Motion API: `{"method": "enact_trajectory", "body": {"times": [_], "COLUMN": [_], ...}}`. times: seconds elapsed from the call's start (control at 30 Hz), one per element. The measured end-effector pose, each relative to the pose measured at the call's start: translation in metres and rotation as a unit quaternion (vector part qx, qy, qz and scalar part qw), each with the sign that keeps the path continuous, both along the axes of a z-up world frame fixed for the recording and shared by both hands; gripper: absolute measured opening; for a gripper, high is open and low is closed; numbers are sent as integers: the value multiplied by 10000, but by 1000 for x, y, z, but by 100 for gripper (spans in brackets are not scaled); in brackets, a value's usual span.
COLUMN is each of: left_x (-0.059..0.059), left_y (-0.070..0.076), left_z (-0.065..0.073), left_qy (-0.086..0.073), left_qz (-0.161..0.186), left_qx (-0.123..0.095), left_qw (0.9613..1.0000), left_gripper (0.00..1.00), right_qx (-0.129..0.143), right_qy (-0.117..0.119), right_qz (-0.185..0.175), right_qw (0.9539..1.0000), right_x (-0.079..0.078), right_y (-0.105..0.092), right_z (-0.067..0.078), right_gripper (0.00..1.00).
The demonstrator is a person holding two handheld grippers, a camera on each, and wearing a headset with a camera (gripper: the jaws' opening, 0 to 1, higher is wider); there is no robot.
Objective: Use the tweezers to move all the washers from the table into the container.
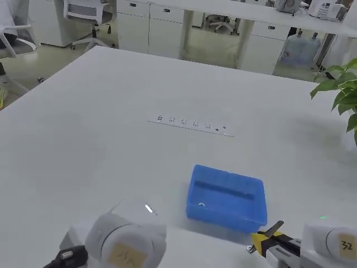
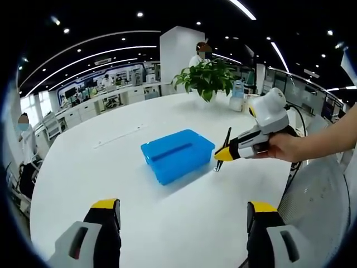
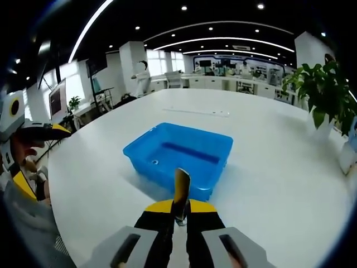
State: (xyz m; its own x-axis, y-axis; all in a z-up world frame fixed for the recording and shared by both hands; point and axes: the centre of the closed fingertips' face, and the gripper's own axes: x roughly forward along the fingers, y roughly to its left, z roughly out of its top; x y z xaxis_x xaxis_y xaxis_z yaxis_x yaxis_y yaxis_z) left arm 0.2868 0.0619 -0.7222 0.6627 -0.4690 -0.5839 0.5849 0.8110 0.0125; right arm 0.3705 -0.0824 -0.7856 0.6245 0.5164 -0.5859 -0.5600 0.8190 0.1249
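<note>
Now your right gripper [image 3: 179, 209], clamped on the tweezers [image 3: 181, 190], has the container [image 3: 150, 170] just ahead; left gripper [image 2: 182, 205] gapes empty.

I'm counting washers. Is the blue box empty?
Not empty: one small silvery washer lies inside the blue rectangular plastic container, near a corner.

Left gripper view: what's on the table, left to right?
power strip → blue container → tweezers → person's hand
</note>
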Motion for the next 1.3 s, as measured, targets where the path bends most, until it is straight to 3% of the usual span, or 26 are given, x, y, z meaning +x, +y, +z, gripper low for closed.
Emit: {"method": "enact_trajectory", "body": {"times": [0.2,0.5,0.67,0.83,1.03,1.17,1.3], "left_x": [2,1,2,2,1,2,2], "left_y": [3,0,1,0,1,3,2], "left_z": [4,5,5,8,9,10,12], "left_qy": [-57,-64,-64,-90,-99,-84,-88], "left_qz": [49,19,11,-3,-15,-6,-59], "left_qx": [-18,-48,-35,-39,17,0,37], "left_qw": [10000,10000,10000,10000,9999,10000,9999], "left_gripper": [96,96,96,95,95,94,94], "right_qx": [133,256,521,534,338,106,82], "right_qy": [116,-29,-15,-309,-577,-457,-274], "right_qz": [25,225,303,255,-14,-18,-64], "right_qw": [9998,9994,9982,9978,9978,9989,9996], "right_x": [-2,4,10,28,51,59,60], "right_y": [4,11,16,18,16,19,21], "right_z": [10,41,60,77,75,56,38], "right_gripper": [3,3,3,3,4,4,4]}}
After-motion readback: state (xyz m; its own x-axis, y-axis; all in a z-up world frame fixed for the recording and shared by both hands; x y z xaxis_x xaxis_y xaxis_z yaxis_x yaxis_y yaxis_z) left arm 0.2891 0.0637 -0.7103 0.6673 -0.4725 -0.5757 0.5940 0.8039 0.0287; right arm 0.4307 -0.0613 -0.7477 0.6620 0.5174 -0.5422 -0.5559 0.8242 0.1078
